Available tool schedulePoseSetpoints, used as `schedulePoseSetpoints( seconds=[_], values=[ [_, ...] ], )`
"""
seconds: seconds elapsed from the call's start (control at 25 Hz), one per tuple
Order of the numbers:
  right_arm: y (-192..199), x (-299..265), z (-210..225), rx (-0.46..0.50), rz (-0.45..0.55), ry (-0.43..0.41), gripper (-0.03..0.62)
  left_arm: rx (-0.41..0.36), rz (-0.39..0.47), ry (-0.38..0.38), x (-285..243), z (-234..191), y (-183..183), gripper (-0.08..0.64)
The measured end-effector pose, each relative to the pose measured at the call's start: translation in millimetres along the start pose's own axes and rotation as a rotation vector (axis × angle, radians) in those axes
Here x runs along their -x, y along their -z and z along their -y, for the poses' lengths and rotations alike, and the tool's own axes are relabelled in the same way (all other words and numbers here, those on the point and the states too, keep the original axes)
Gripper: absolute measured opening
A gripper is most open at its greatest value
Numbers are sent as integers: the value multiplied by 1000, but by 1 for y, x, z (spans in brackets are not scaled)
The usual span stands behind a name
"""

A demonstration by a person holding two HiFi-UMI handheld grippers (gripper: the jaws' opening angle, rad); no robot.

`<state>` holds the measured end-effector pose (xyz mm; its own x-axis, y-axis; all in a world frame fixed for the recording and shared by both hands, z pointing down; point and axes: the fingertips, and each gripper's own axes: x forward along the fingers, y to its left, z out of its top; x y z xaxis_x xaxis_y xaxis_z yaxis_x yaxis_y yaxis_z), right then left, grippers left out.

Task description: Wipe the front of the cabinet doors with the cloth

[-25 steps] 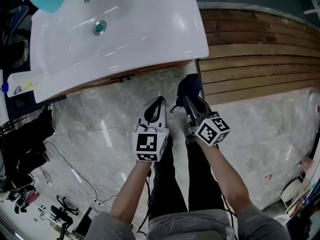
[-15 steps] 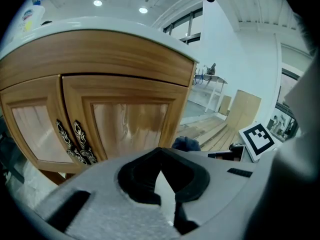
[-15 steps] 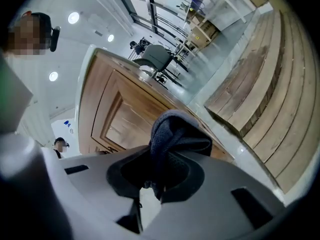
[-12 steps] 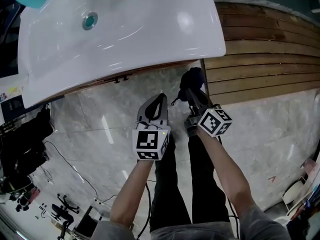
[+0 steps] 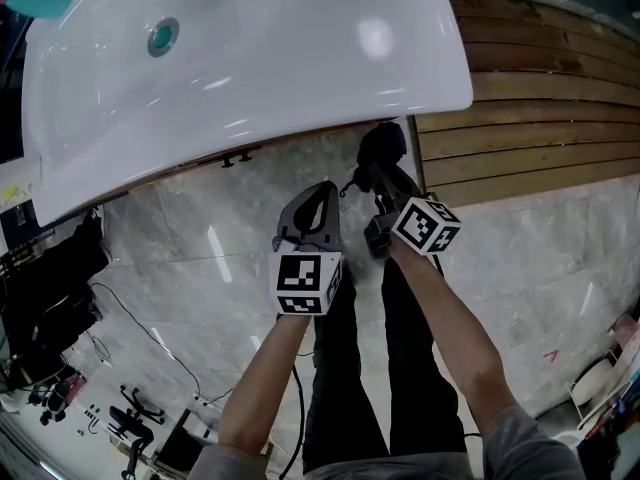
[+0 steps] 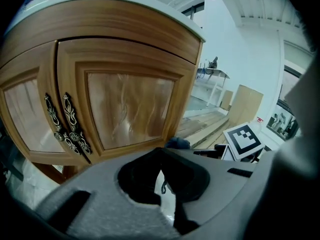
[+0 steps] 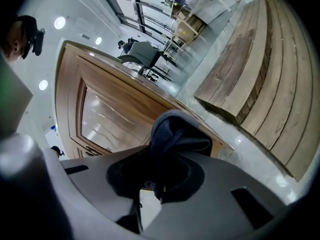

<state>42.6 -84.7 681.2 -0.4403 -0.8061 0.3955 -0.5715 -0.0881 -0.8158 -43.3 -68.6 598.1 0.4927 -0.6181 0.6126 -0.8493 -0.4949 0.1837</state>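
Note:
In the left gripper view, the wooden cabinet has two doors with glossy panels [image 6: 129, 108] and ornate dark handles [image 6: 70, 126] at the centre seam. My left gripper [image 6: 161, 151] is shut and holds nothing, a short way from the right-hand door. My right gripper [image 7: 161, 156] is shut on a dark blue cloth [image 7: 176, 132], close to the cabinet's lower right corner [image 7: 117, 115]. In the head view the cloth [image 5: 382, 145] sits at the basin's edge, with the left gripper [image 5: 320, 190] just left of the right gripper [image 5: 374, 175].
A white sink basin [image 5: 300, 48] overhangs the cabinet and hides its doors from above. A wooden slatted platform [image 5: 540, 118] lies to the right. Cables and dark gear [image 5: 50, 298] sit on the marble floor at the left.
Both grippers have moved nearer the cabinet. The cloth in the right gripper now reaches the basin's edge. The head view has shifted, so the basin fills more of the frame.

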Motion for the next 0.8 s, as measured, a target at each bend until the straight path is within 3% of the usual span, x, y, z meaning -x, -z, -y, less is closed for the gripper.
schedulePoseSetpoints(
  seconds=[0.28, 0.8],
  values=[
    [-3, -26, 13, -58, 20, 15, 41, -26, -28, 8, 3, -2, 1, 8],
    [-10, -48, 0, -35, 0, -8, 40, 2, -20, -14, -3, -17, -8, 8]
  ],
)
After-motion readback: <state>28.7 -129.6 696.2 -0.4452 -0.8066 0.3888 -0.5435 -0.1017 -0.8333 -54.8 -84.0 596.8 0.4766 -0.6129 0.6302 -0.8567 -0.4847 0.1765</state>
